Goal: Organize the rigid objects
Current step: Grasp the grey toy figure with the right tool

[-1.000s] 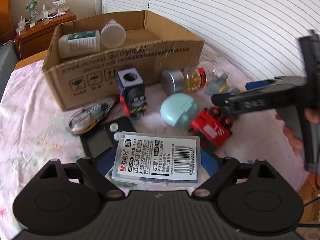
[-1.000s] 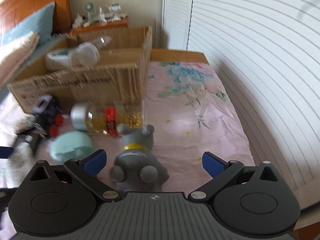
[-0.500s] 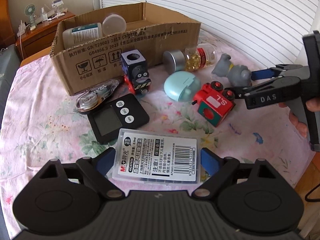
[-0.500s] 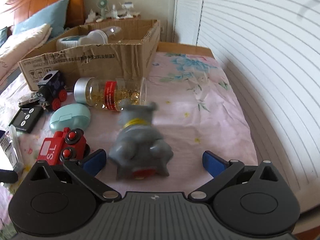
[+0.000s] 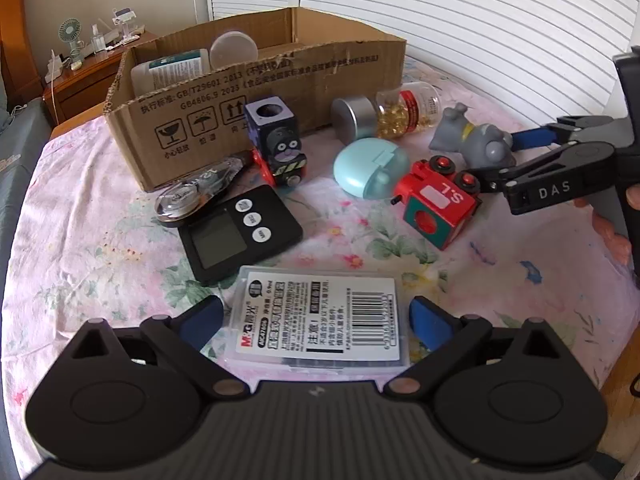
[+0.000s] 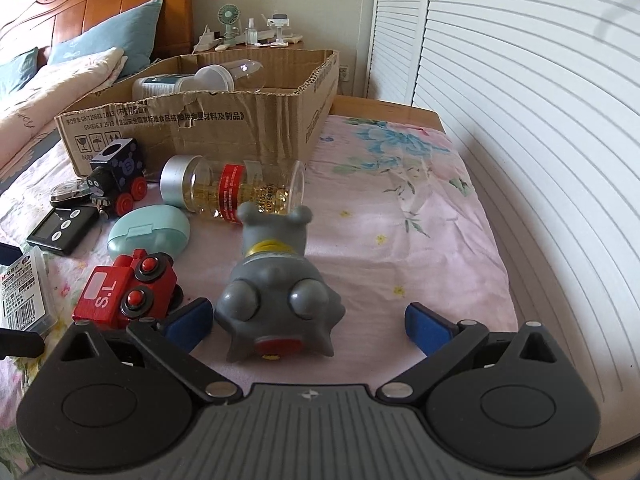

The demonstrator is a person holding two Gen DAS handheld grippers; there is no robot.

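A clear plastic case with a barcode label (image 5: pixel 320 318) lies on the floral cloth between the blue pads of my open left gripper (image 5: pixel 316 320); contact is not clear. A grey rubber animal toy (image 6: pixel 276 292) lies between the pads of my open right gripper (image 6: pixel 308 322), close to the left pad; it also shows in the left wrist view (image 5: pixel 472 140). The cardboard box (image 5: pixel 260 92) at the back holds a white bottle (image 5: pixel 172 70) and a clear jar (image 5: pixel 234 48).
Loose on the cloth are a red toy train (image 5: pixel 438 204), a mint oval case (image 5: pixel 370 168), a dark blue toy train (image 5: pixel 276 140), a black timer (image 5: pixel 240 232), a capsule bottle (image 5: pixel 392 114) and a correction tape (image 5: pixel 192 190). Louvred doors stand on the right.
Both grippers have pulled back and risen, so more of the cloth and the box shows. The grey toy has tipped over with its base now toward my right camera. Both grippers stay open.
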